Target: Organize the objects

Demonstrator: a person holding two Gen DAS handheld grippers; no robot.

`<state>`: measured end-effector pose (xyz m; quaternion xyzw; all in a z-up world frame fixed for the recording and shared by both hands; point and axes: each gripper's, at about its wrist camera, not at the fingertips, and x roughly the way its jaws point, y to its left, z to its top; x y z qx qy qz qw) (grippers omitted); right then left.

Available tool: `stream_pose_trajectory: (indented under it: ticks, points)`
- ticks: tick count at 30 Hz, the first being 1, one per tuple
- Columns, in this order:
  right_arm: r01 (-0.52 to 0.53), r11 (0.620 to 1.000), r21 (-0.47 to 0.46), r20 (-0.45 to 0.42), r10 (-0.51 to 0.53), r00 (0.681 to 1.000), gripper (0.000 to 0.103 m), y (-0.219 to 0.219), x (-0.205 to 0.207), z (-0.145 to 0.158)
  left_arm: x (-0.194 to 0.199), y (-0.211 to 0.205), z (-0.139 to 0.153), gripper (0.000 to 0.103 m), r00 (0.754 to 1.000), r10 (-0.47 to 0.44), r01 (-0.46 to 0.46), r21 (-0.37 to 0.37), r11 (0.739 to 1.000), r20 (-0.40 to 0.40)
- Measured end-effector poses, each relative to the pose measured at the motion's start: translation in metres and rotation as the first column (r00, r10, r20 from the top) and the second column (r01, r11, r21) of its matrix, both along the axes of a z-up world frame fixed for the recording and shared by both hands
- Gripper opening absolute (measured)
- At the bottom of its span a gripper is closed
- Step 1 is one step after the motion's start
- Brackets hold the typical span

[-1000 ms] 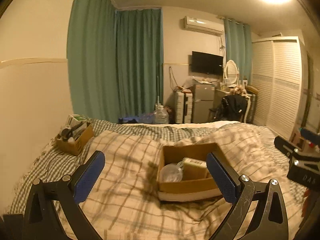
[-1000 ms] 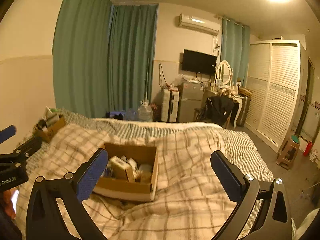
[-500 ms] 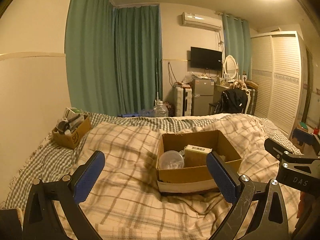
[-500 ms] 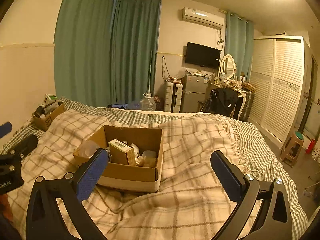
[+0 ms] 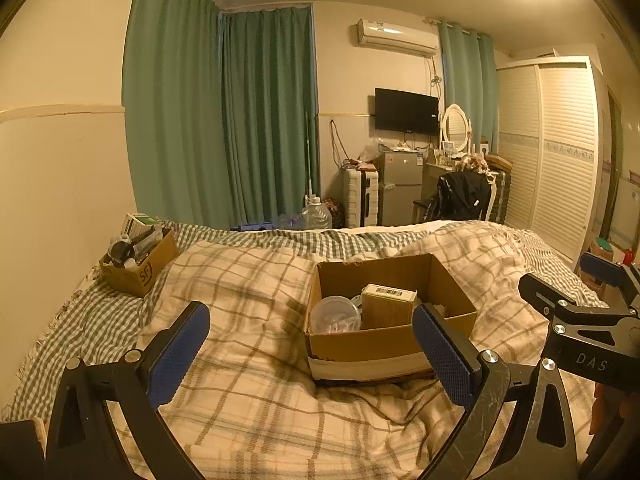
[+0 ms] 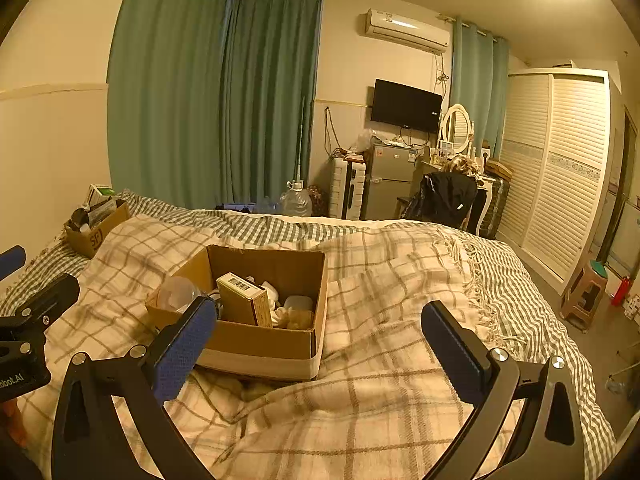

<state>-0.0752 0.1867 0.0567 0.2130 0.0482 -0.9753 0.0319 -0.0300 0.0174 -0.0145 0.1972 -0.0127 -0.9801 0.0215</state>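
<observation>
An open cardboard box (image 5: 394, 340) (image 6: 260, 346) sits on the plaid blanket in the middle of the bed. In it stand a tan carton with a barcode (image 5: 387, 306) (image 6: 244, 300), a clear plastic container (image 5: 335, 315) (image 6: 176, 294) and small pale items (image 6: 294, 312). My left gripper (image 5: 310, 346) is open and empty, above the blanket just short of the box. My right gripper (image 6: 320, 344) is open and empty, to the right of the left one, which shows at the left edge of the right wrist view (image 6: 28, 332).
A second smaller cardboard box (image 5: 138, 260) (image 6: 94, 226), full of items, sits at the far left of the bed by the wall. The plaid blanket (image 5: 240, 312) lies rumpled. Beyond the bed are a water jug (image 6: 296, 202), fridge, chair and wardrobe.
Both grippers have dropped and drawn closer to the middle box, which now looks larger and steadier in both views. Both stay open.
</observation>
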Motion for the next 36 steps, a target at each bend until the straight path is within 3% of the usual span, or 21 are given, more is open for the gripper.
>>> stream_pose_trajectory:
  ticks: [36]
  points:
    - [0.002,1.0,0.001,0.006,-0.002,1.0,0.103,0.0005,0.0012,-0.0021,0.001,0.0006,-0.0021,0.103,1.0,0.003,-0.003,-0.003,1.0,0.004]
